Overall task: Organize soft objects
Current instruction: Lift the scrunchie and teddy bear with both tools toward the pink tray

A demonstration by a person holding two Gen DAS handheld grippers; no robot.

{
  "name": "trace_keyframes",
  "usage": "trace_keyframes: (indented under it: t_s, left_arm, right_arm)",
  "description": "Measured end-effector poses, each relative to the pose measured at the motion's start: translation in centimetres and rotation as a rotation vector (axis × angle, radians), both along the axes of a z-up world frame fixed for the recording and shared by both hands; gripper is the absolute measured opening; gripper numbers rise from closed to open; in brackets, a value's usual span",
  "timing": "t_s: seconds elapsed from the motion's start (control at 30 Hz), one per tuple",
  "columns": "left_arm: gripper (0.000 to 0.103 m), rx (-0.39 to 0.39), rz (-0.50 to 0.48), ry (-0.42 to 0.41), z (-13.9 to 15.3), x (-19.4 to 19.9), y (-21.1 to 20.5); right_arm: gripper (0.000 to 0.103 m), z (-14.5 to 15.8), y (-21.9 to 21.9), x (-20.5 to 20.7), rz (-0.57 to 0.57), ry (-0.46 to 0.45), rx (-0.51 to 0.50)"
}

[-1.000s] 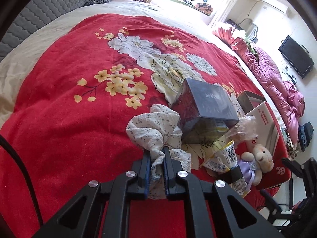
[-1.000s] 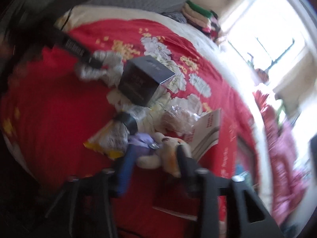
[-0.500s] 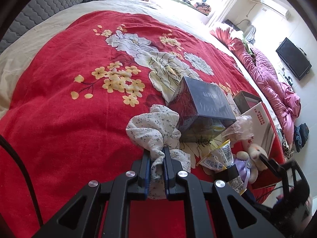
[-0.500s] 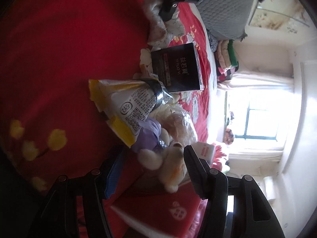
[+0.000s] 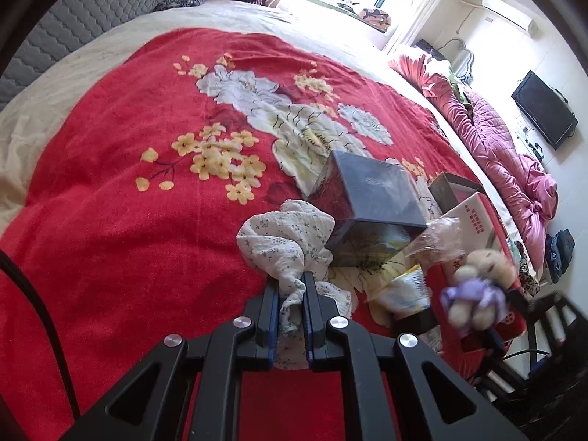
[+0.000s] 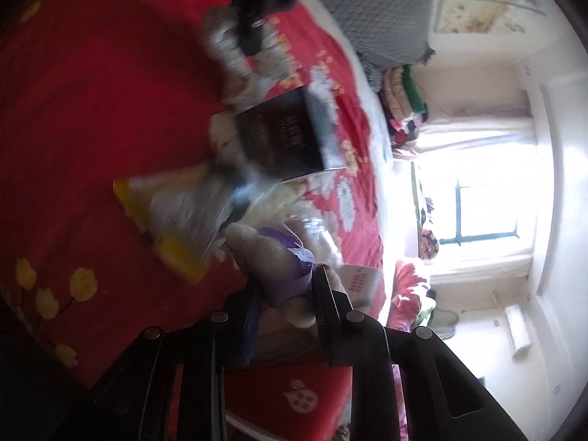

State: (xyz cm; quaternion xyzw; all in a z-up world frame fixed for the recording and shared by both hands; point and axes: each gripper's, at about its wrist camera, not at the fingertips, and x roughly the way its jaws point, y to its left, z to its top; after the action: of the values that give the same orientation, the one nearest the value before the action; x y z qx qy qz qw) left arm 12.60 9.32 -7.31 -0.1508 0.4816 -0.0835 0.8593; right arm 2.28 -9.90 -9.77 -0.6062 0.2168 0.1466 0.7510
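Observation:
A white floral cloth [image 5: 286,235] lies bunched on the red flowered blanket [image 5: 128,220], and my left gripper [image 5: 290,294] is shut on its near end. A beige teddy bear in a purple dress [image 5: 477,286] shows blurred at the right, lifted off the pile. In the right wrist view the teddy bear [image 6: 279,261] sits between the fingers of my right gripper [image 6: 288,284], whose jaws are closing and press its body. The left gripper [image 6: 253,25] and the cloth [image 6: 220,36] appear blurred at the top of that view.
A dark box [image 5: 371,198] stands right behind the cloth. Beside it lie a yellow-and-white snack packet [image 5: 404,290], a clear plastic bag [image 5: 437,235], a red-and-white carton [image 5: 474,217] and a small open box [image 5: 452,187]. A pink quilt [image 5: 514,161] runs along the bed's right edge.
The right gripper rolled, came over the teddy bear and narrowed its jaws onto it; the bear now sits raised from the pile. The left gripper and cloth stayed put.

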Motion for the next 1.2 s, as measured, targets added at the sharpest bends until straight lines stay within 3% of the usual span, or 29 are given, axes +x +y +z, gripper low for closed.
trace_keyframes:
  t_s: [0.2,0.4,0.67,0.9,1.2]
  left_arm:
    - [0.011,0.004,-0.015,-0.067,3.6,-1.6,-1.4]
    - [0.011,0.017,-0.066,-0.128,7.6,-3.3,-4.8]
    - [0.011,0.037,-0.163,-0.178,11.0,-3.8,-11.4]
    - [0.011,0.046,-0.273,-0.215,13.1,-3.2,-18.8]
    - [0.011,0.04,-0.421,-0.21,13.1,-2.2,-27.8]
  right_arm:
    - [0.027,6.5,-1.2,0.4,-0.07,-0.042,0.246]
    - [0.027,10.6,-2.7,-1.0,-0.111,-0.106,0.36]
    - [0.027,14.0,-6.5,-1.4,-0.212,-0.171,0.465]
    - [0.027,17.0,-13.5,-0.6,-0.356,-0.212,0.608]
    - [0.027,17.7,-21.5,-0.5,-0.529,-0.227,0.763]
